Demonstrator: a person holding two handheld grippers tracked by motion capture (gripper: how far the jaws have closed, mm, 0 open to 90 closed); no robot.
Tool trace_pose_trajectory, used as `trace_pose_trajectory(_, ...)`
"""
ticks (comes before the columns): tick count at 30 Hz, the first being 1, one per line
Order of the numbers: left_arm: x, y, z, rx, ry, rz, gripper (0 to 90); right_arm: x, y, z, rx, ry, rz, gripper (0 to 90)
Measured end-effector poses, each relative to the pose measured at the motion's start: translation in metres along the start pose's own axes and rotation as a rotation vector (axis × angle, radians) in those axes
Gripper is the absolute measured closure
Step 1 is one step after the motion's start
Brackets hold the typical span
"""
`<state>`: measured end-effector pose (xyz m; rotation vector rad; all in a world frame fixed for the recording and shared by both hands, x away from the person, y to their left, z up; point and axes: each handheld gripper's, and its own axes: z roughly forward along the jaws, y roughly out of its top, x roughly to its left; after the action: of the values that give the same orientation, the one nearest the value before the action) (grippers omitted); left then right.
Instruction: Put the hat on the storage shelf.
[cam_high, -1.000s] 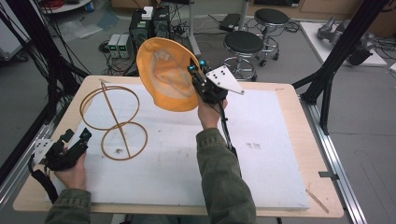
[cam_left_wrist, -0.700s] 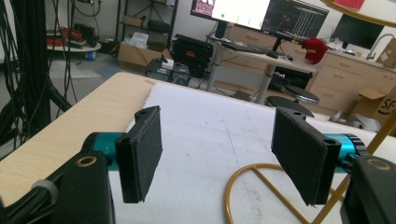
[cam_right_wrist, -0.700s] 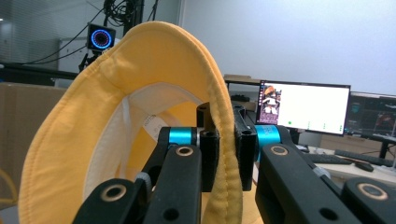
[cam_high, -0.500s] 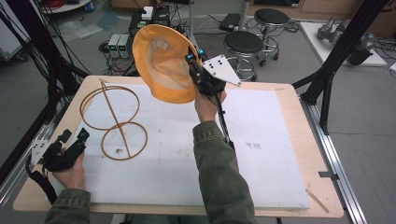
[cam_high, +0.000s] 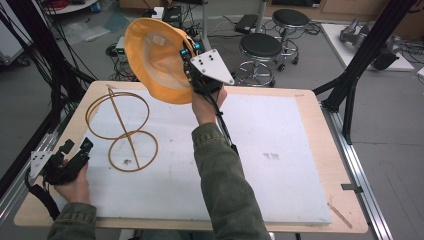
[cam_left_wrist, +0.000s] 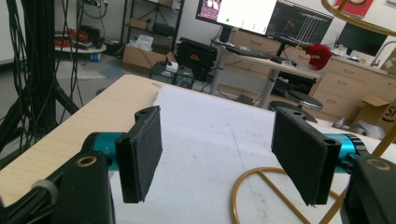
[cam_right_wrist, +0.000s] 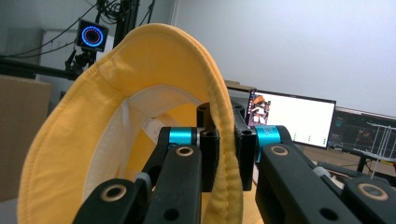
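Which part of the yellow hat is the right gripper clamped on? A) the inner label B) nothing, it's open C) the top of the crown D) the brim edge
D: in the right gripper view, the right gripper pinches the stitched brim of the yellow hat, held up above the table.

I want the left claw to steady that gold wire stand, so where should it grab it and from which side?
Probably the slanted centre rod of the gold wire stand, between its two rings, coming in level from the person's near left, where the open left claw already rests. The rod is thin, straight and exposed, so the pads can close across it; the rings curve and could slip.
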<state>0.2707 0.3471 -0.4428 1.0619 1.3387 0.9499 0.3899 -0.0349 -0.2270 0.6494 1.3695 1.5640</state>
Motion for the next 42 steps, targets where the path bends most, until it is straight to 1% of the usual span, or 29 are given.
trace_pose_trajectory(1, 0.0, 0.0, -0.001, -0.001, 0.003, 0.0, 33.6, 0.0, 0.0, 0.0, 0.0, 0.0, 0.0, 84.3)
trace_pose_trajectory(5, 0.002, 0.001, -0.005, -0.006, 0.011, 0.01, 33.6, 0.009, -0.001, 0.005, 0.001, 0.0, -0.006, 84.3)
trace_pose_trajectory(6, 0.003, 0.001, -0.007, -0.007, 0.014, 0.011, 33.6, 0.015, -0.002, 0.007, 0.002, 0.005, -0.02, 84.3)
trace_pose_trajectory(7, 0.004, 0.002, -0.008, -0.007, 0.015, 0.016, 33.6, 0.015, -0.002, 0.007, 0.002, 0.005, -0.02, 84.3)
trace_pose_trajectory(9, 0.004, 0.003, -0.011, -0.014, 0.021, 0.023, 33.6, 0.022, -0.003, 0.011, 0.009, 0.011, -0.022, 84.3)
trace_pose_trajectory(11, 0.004, 0.003, -0.013, -0.019, 0.023, 0.032, 33.6, 0.025, -0.003, 0.012, 0.009, 0.01, -0.022, 84.2)
trace_pose_trajectory(13, 0.004, 0.004, -0.015, -0.019, 0.023, 0.045, 33.6, 0.033, -0.004, 0.016, 0.011, 0.011, -0.021, 84.3)
trace_pose_trajectory(14, 0.004, 0.004, -0.016, -0.016, 0.024, 0.054, 33.6, 0.033, -0.004, 0.016, 0.011, 0.011, -0.021, 84.3)
trace_pose_trajectory(17, 0.003, 0.004, -0.018, -0.02, 0.022, 0.066, 33.6, 0.04, -0.003, 0.019, 0.011, 0.016, -0.015, 84.2)
trace_pose_trajectory(19, 0.003, 0.005, -0.019, -0.022, 0.022, 0.069, 33.6, 0.045, -0.002, 0.021, 0.007, 0.021, -0.022, 84.2)
trace_pose_trajectory(21, 0.003, 0.005, -0.02, -0.022, 0.021, 0.077, 33.6, 0.047, -0.002, 0.022, 0.013, 0.021, -0.021, 84.2)
trace_pose_trajectory(25, 0.002, 0.005, -0.02, -0.022, 0.021, 0.086, 33.6, 0.054, -0.001, 0.026, 0.02, 0.011, -0.036, 84.2)
trace_pose_trajectory(26, 0.002, 0.005, -0.02, -0.023, 0.02, 0.086, 33.6, 0.056, -0.002, 0.027, 0.023, 0.009, -0.043, 84.2)
trace_pose_trajectory(29, 0.002, 0.004, -0.019, -0.018, 0.017, 0.085, 33.6, 0.062, -0.003, 0.028, 0.029, 0.014, -0.043, 84.1)
trace_pose_trajectory(31, 0.002, 0.004, -0.019, -0.016, 0.018, 0.084, 33.6, 0.068, -0.002, 0.027, 0.028, 0.035, -0.045, 84.1)
trace_pose_trajectory(32, 0.002, 0.004, -0.019, -0.017, 0.019, 0.082, 33.6, 0.068, -0.002, 0.027, 0.028, 0.035, -0.045, 84.1)
trace_pose_trajectory(37, 0.003, 0.004, -0.019, -0.017, 0.021, 0.078, 33.6, 0.083, 0.001, 0.022, 0.014, 0.094, -0.058, 84.0)
trace_pose_trajectory(40, 0.004, 0.004, -0.019, -0.016, 0.021, 0.077, 33.6, 0.094, 0.001, 0.017, 0.005, 0.139, -0.049, 83.9)
trace_pose_trajectory(42, 0.004, 0.004, -0.019, -0.013, 0.02, 0.071, 33.6, 0.102, 0.0, 0.013, 0.006, 0.187, -0.031, 83.7)
